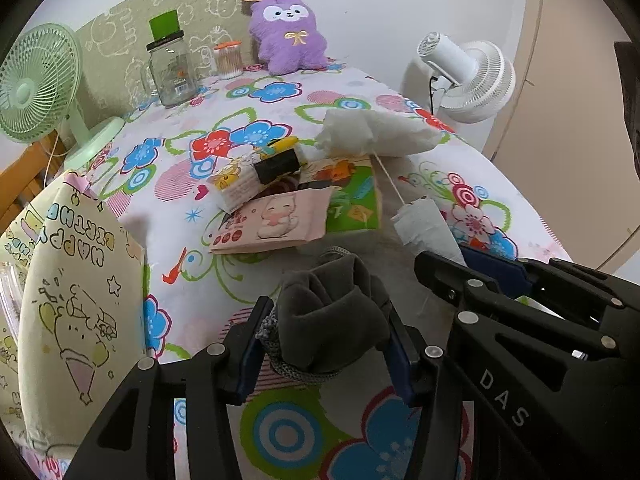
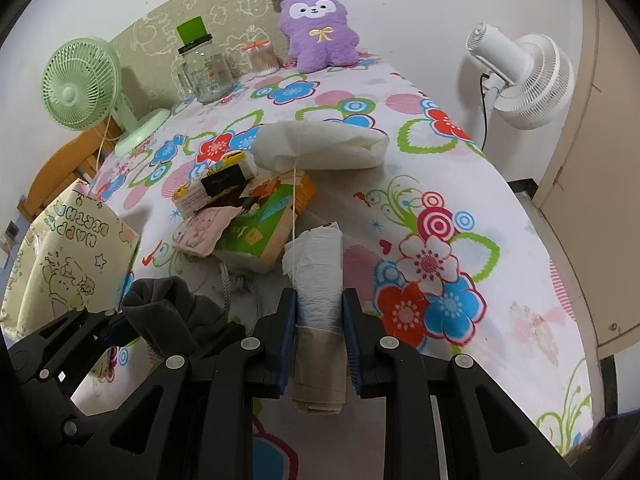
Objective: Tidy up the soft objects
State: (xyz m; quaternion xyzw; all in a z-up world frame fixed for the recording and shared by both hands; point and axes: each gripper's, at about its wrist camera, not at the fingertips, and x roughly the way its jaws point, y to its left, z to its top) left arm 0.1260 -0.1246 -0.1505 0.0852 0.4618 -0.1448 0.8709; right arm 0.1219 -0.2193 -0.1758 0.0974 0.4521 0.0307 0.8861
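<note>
My left gripper (image 1: 328,344) is shut on a dark grey cloth pouch (image 1: 332,312) with a grey drawstring cord, just above the floral tablecloth (image 1: 280,432). My right gripper (image 2: 319,332) is shut on a roll of thin white and beige plastic bags (image 2: 316,296). A white string runs from that roll up to a folded white bundle (image 2: 320,148) lying farther back. In the left wrist view the right gripper (image 1: 464,260) stands at the right, holding the roll (image 1: 424,224). A purple plush toy (image 2: 318,28) sits upright against the far wall.
A pile of tissue packs and small boxes (image 1: 280,200) lies mid-table. A cartoon gift bag (image 1: 68,300) stands at the left edge. At the back are a green fan (image 1: 36,84), a glass jar (image 1: 172,72) and a swab jar (image 1: 229,60). A white fan (image 1: 468,76) stands beyond the right edge.
</note>
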